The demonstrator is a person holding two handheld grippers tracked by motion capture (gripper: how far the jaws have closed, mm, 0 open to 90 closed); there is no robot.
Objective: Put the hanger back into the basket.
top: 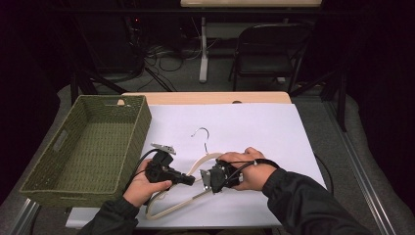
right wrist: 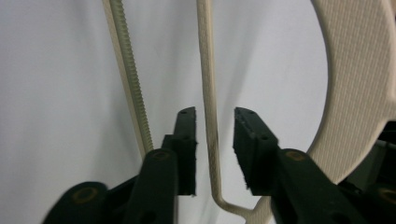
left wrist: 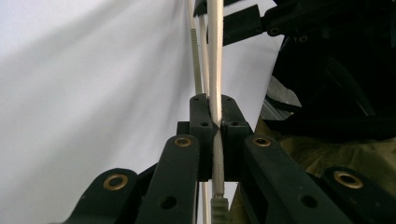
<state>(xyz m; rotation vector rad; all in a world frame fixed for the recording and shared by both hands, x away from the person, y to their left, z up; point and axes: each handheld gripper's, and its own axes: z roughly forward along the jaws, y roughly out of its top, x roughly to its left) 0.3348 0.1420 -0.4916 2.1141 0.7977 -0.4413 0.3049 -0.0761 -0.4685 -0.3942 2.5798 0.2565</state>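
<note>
Hanger [top: 198, 164], cream-coloured with a metal hook [top: 202, 135], lies on the white sheet [top: 254, 132] in the lower middle of the high view, its hook pointing toward the top of the frame and its arms reaching down to the lower left between the two hands.

At the left of that view stands a green woven basket [top: 58, 186], its near corner just beside the left hand [top: 142, 188]. The left gripper [top: 192, 180] points rightward across the hanger's lower arm. In the left gripper view, the left gripper [left wrist: 215, 122] has its jaws pressed together on a thin cream bar of the hanger [left wrist: 215, 56], which runs straight up the middle of the frame from between the pads; a ribbed strip runs alongside it, slightly to the left.

Right of centre in the high view, the right hand [top: 257, 171] holds the right gripper [top: 209, 180] facing left, toward the left gripper, with the hanger between them. In the right gripper view, the right gripper [right wrist: 214, 149] has its jaws apart, with a thin bar of the hanger [right wrist: 206, 84] standing in the gap between them, closer to the left pad. Whether it touches that pad I cannot tell. The broad textured curve of the hanger fills the upper right of that frame, and a ribbed strip runs up the left.
</note>
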